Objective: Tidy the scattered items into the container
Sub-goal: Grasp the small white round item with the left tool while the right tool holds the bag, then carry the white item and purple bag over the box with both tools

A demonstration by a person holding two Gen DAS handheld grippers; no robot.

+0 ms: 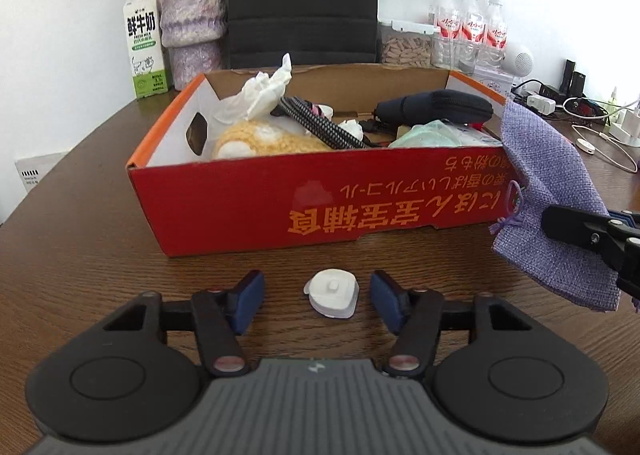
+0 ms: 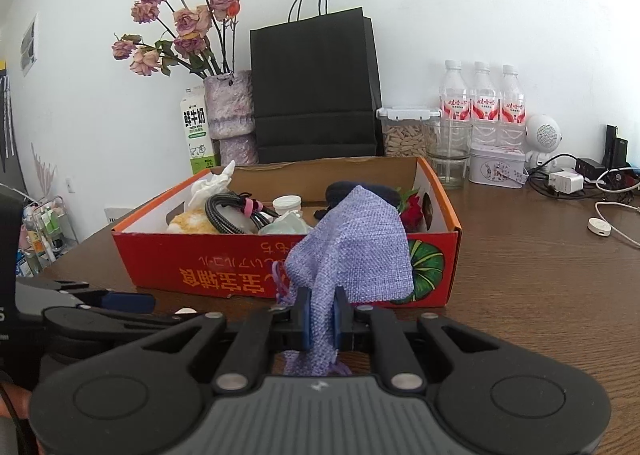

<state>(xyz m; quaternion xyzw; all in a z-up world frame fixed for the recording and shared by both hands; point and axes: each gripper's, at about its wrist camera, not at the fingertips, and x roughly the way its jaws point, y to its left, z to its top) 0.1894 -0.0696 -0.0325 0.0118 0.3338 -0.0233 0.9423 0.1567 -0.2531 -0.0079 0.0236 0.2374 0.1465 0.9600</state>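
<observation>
Squarely between left gripper [image 1: 316,297] pads, untouched: white cap [image 1: 331,293].

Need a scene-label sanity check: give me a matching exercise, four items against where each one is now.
Items:
1. purple pouch
2. white cap
3. black braided cable
4. milk carton

Places:
A. inside the red box
B. on the table between the left gripper's open fingers
C. beside the vase, behind the box
D. clamped in the right gripper

Pairs: 1-D, 2-B, 3-A, 4-C
</observation>
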